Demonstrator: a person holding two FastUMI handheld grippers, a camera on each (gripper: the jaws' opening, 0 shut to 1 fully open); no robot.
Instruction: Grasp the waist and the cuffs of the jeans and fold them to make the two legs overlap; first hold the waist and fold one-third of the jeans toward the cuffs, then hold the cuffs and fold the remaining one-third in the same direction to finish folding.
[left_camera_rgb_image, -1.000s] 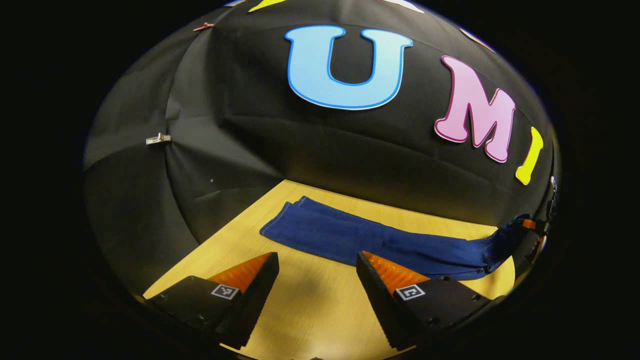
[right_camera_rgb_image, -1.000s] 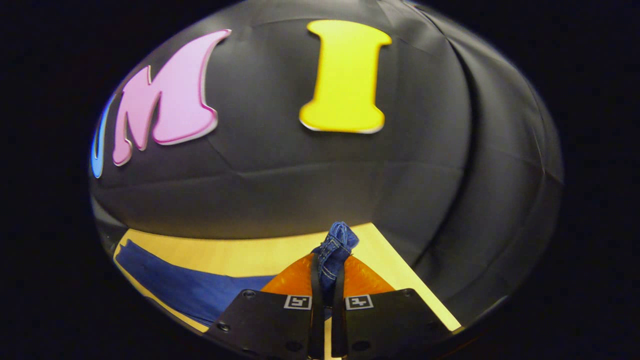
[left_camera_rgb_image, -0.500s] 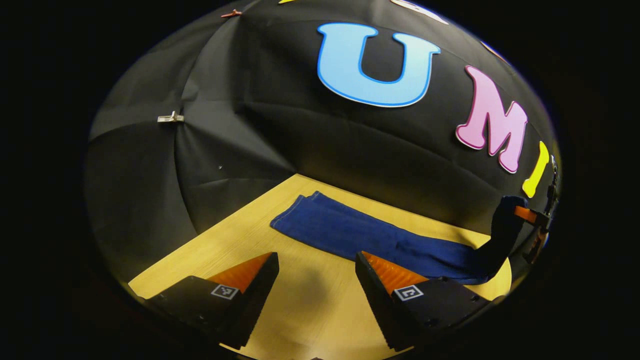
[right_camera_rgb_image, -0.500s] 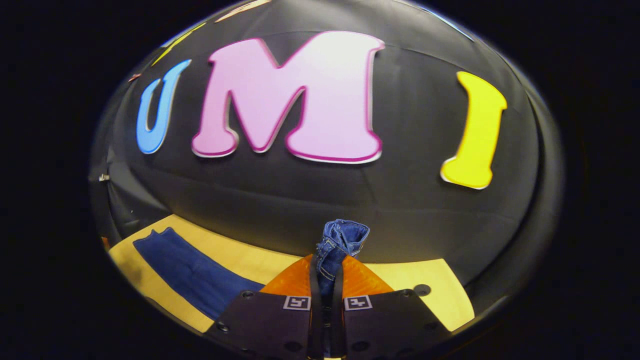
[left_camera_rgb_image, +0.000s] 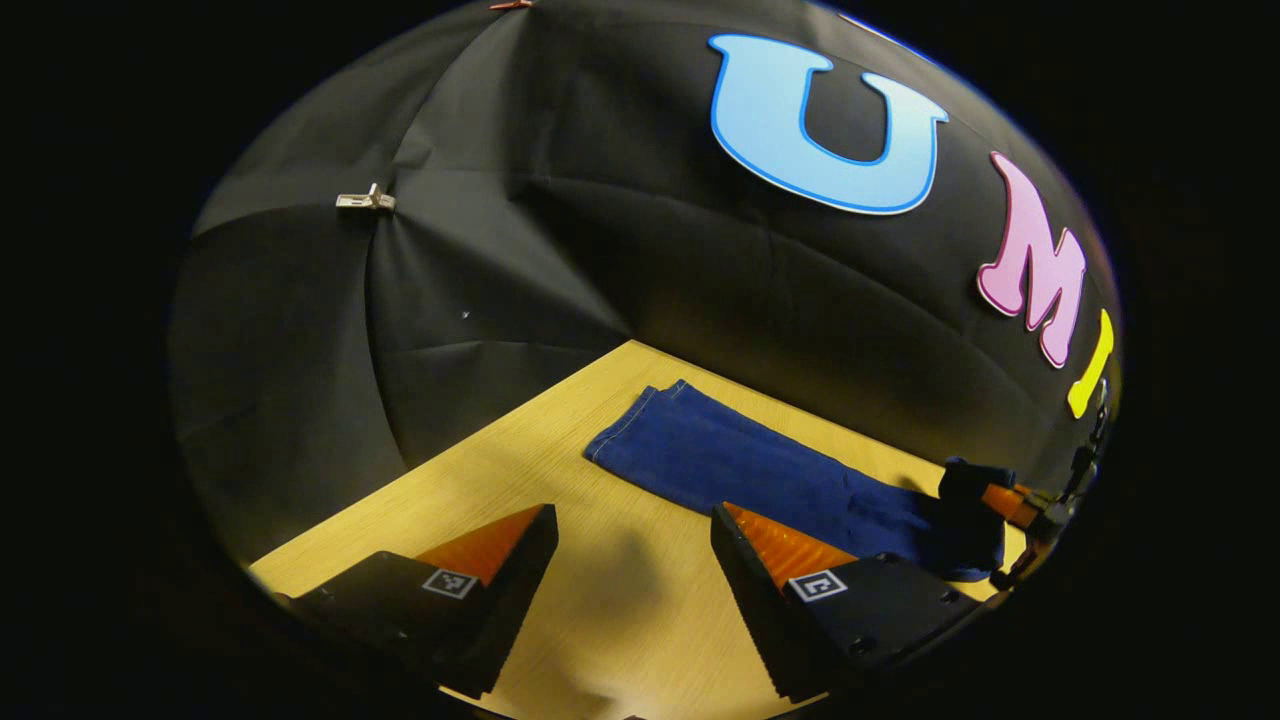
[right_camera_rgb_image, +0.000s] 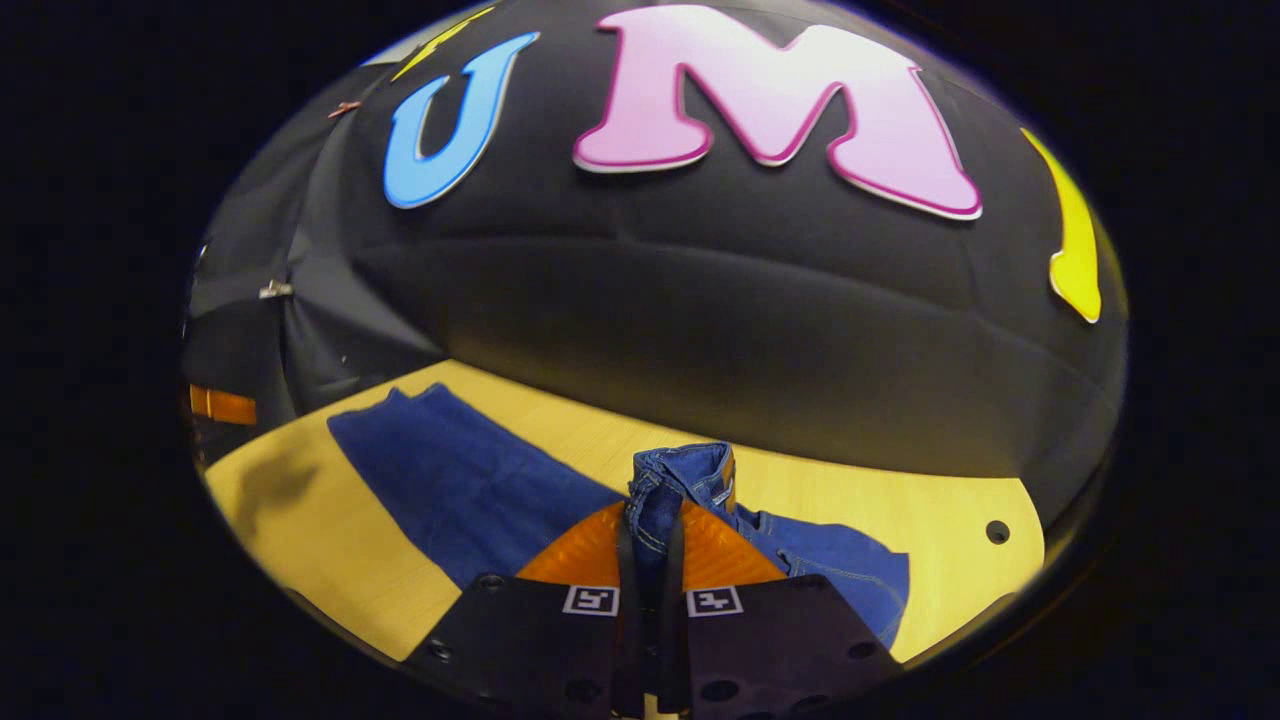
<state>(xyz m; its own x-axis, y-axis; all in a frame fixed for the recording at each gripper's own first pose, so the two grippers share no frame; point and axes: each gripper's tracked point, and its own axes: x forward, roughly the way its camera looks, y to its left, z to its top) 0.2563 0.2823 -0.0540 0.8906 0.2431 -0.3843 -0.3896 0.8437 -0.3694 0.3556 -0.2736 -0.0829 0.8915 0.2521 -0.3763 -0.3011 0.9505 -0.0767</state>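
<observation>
Dark blue jeans lie lengthwise on the wooden table, legs overlapped, cuffs at the far end. In the left gripper view my left gripper hangs open above bare wood just in front of the legs, holding nothing. At that view's right edge the right gripper holds the waist end doubled back over the legs. In the right gripper view my right gripper is shut on the bunched waist, low above the jeans; more denim lies under it to the right.
Black cloth walls stand close behind the table on two sides, meeting in a corner with a metal clip. The table has a small round hole near its right end. The left gripper shows at the far left of the right gripper view.
My right gripper has carried the waist up, over and down toward the cuffs, so the waist end now lies folded back over the legs. The left gripper stayed open and turned slightly.
</observation>
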